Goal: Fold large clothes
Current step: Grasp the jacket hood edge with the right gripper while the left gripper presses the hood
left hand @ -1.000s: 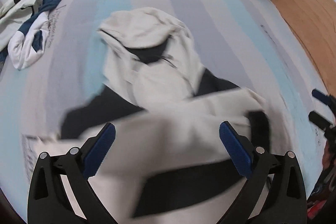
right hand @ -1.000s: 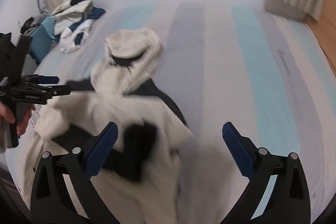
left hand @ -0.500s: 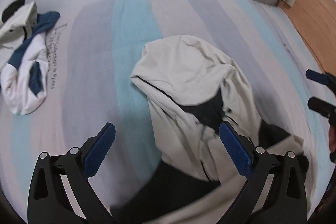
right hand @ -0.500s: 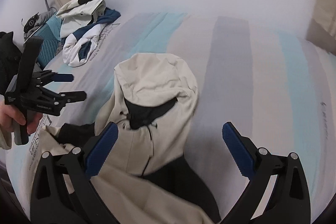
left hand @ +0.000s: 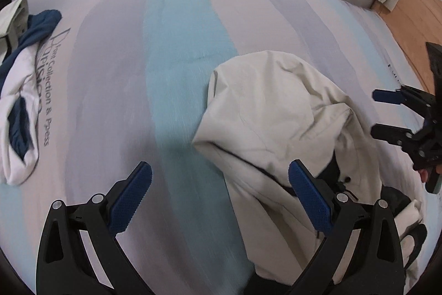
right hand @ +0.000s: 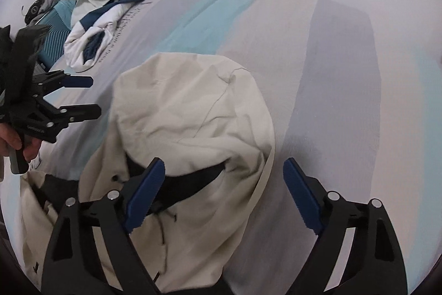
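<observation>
Striped bedsheet (left hand: 187, 51) — pale wall, cream jacket (right hand: 193, 112) — left claw (left hand: 219, 201) wide, right claw (right hand: 223, 194) closing, both empty.

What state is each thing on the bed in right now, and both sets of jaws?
Cream hooded jacket: unfolded, rumpled, hood uppermost on the striped bed cover.
White and navy garment: crumpled heap near the cover's edge.
Left gripper: jaws open, empty.
Right gripper: jaws closing, the hood's edge between them, pads not yet pressing.
</observation>
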{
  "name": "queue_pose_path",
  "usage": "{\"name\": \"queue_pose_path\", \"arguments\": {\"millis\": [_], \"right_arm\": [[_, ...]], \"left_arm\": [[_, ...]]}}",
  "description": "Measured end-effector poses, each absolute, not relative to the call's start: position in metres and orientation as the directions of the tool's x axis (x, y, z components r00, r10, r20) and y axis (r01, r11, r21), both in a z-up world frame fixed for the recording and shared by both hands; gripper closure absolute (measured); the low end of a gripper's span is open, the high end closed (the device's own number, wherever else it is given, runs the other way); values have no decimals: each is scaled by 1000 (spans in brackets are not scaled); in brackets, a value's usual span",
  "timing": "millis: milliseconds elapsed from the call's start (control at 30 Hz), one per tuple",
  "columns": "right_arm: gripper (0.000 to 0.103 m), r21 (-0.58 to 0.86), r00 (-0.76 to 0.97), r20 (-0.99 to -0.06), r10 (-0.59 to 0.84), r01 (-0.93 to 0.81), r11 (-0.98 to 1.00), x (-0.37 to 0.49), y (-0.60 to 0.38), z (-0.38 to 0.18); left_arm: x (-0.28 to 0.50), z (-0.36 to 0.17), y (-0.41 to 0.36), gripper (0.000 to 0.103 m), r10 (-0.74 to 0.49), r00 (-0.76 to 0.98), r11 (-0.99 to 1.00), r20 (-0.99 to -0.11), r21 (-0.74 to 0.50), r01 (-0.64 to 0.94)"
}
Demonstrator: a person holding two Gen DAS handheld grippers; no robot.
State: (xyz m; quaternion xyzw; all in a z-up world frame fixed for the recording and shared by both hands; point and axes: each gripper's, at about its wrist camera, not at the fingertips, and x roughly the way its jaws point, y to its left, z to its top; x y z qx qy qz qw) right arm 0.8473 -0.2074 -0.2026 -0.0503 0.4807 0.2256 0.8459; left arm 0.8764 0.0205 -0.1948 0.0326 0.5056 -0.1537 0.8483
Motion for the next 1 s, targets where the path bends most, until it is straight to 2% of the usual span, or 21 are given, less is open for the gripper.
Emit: {"name": "queue_pose_path", "arguments": {"millis": [200,300,533,767,867,933,967,1000], "right_arm": [[21,136,420,-846,329,-427,894,873,-201,-221],[27,143,410,-849,333,-429,892,883,-199,-228],[32,136,416,-856,308,-394,909,903,-197,-238],[32,175,401,-862,311,-340,924,918,-207,-255],[37,187,382,-868,318,-342,921,918,-205,-262],[45,205,370,-868,331,-340,918,918,-204,-264],[47,206,370,-868,332,-340,918,918,-203,-263],[53,206,368,-869,332,-342,917,918,-201,-264]], "left_arm": [[897,-210,22,6,-249,421,945,-872,-122,305],[903,-216,19,6,-247,417,943,-875,-118,312],[917,-226,18,6,-249,422,945,-872,-123,303],[931,-237,14,6,-260,422,947,-869,-144,287],[933,-239,11,6,-264,425,944,-866,-140,300],[934,-241,7,8,-267,420,942,-867,-143,304],[936,-243,7,12,-268,419,941,-867,-144,305],[937,-244,5,16,-275,413,939,-868,-150,309]]}}
